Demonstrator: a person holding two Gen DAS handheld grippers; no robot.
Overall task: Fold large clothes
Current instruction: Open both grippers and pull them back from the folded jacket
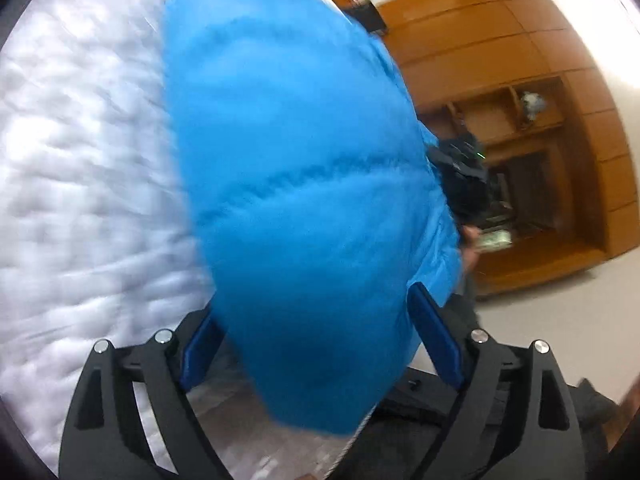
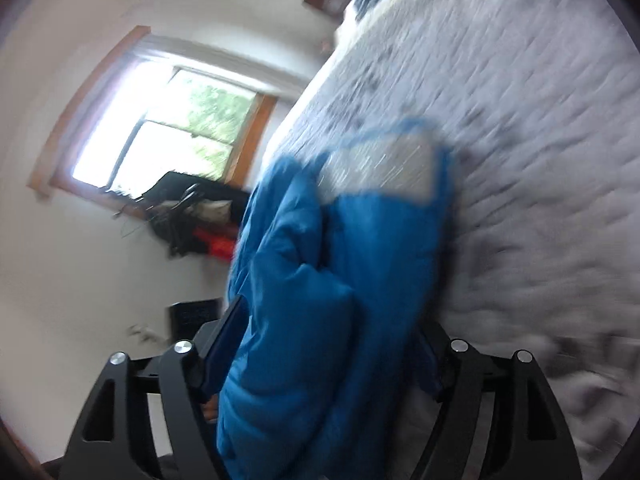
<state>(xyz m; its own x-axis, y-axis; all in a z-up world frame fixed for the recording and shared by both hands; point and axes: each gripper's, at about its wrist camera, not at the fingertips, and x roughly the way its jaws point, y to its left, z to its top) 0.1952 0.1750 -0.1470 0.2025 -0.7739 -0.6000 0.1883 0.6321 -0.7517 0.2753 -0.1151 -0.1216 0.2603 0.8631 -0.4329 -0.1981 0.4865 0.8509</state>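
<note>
A puffy bright blue jacket (image 1: 296, 160) fills the middle of the left wrist view, held up beside a white quilted bed (image 1: 80, 160). My left gripper (image 1: 316, 344) is shut on a thick bulge of it, blue pads pressed into both sides. In the right wrist view the jacket (image 2: 360, 240) hangs in folds, its grey lining (image 2: 384, 164) showing near the top, against the bed (image 2: 520, 120). My right gripper (image 2: 328, 348) is shut on its padded edge. The right gripper (image 1: 464, 176) also shows dark past the jacket's far edge. Both views are motion-blurred.
Wooden wall cabinets with open shelves (image 1: 520, 80) stand beyond the bed, above pale floor (image 1: 560, 320). On the other side is a wood-framed window (image 2: 168, 128) with dark and red clutter (image 2: 200, 216) beneath it against a white wall.
</note>
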